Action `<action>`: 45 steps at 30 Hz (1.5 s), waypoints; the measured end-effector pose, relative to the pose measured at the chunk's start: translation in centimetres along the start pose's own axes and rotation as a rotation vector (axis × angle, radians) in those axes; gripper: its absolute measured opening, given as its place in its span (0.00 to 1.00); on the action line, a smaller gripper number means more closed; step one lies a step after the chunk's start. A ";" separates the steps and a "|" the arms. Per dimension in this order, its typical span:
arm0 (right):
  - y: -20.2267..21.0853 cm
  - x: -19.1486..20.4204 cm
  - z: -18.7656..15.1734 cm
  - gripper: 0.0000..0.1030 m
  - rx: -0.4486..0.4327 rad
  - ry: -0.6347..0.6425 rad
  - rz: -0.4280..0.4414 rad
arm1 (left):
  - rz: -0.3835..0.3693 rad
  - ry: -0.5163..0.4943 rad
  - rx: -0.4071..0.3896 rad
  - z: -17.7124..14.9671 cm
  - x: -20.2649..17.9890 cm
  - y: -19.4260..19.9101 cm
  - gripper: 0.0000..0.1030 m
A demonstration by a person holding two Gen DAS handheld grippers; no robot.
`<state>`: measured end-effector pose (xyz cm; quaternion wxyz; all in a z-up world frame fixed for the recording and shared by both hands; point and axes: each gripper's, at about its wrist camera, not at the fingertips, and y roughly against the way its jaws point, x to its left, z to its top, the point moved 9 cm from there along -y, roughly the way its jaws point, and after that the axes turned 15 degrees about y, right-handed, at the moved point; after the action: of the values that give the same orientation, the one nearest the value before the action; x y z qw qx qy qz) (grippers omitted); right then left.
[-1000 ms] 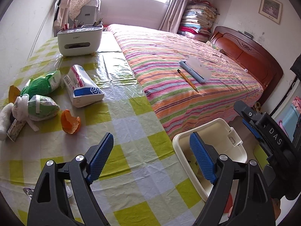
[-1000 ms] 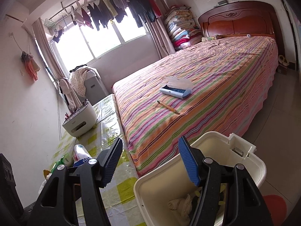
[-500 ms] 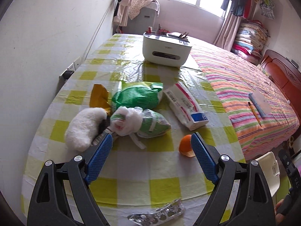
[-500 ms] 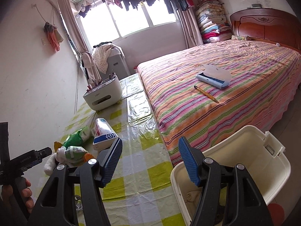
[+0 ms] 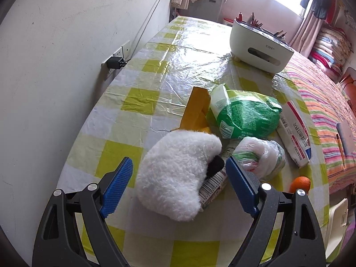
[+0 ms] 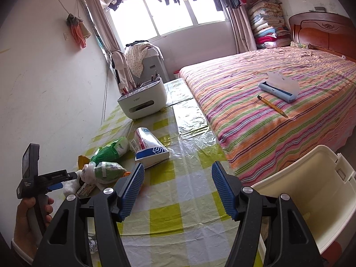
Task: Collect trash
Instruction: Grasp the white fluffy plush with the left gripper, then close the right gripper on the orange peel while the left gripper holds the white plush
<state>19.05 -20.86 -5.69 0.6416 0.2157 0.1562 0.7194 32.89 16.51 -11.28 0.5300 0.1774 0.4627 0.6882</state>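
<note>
On the yellow-and-white checked plastic-covered surface (image 5: pixel 155 71), against the wall at its left edge, the left gripper (image 5: pixel 179 184) hangs wide open astride a white fluffy wad (image 5: pixel 175 173), its pads clear of it. Only this view shows the barcoded wrapper (image 5: pixel 211 189) beneath. Rightward lie a green plastic bag (image 5: pixel 247 115) and orange peel (image 5: pixel 300 183). The right gripper (image 6: pixel 176 191), half open and empty, alone shows bare checks ahead, the cream plastic bin (image 6: pixel 311 191) and striped bed (image 6: pixel 267 111).

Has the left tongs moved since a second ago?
Yes. The left tongs swung away from the cream bin and the bed, toward the wall side of the table, and now straddle the white fluffy item, open.
</note>
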 end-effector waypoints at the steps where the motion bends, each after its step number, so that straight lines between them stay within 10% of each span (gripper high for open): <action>1: -0.2 0.3 0.0 0.60 0.002 -0.001 0.006 | 0.002 0.003 0.011 0.1 0.2 -0.4 0.82; 10: -4.4 3.9 0.6 0.60 0.062 0.033 0.052 | 0.008 0.005 0.087 -0.3 1.2 -3.5 0.81; 12: -5.7 4.8 0.4 0.60 0.092 0.046 0.067 | -0.010 0.010 0.097 -0.5 1.1 -3.5 0.62; 20: -10.1 6.4 -1.5 0.60 0.215 0.039 0.091 | -0.008 0.004 0.067 -0.9 1.4 -2.3 0.51; 45: -14.7 10.6 -3.4 0.59 0.352 0.041 0.200 | -0.168 0.042 -0.091 -1.3 1.0 8.0 0.51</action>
<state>29.04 -8.32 -14.80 0.5162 0.3243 0.2703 0.7452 26.99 16.71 -5.56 0.5837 0.0992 0.4551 0.6651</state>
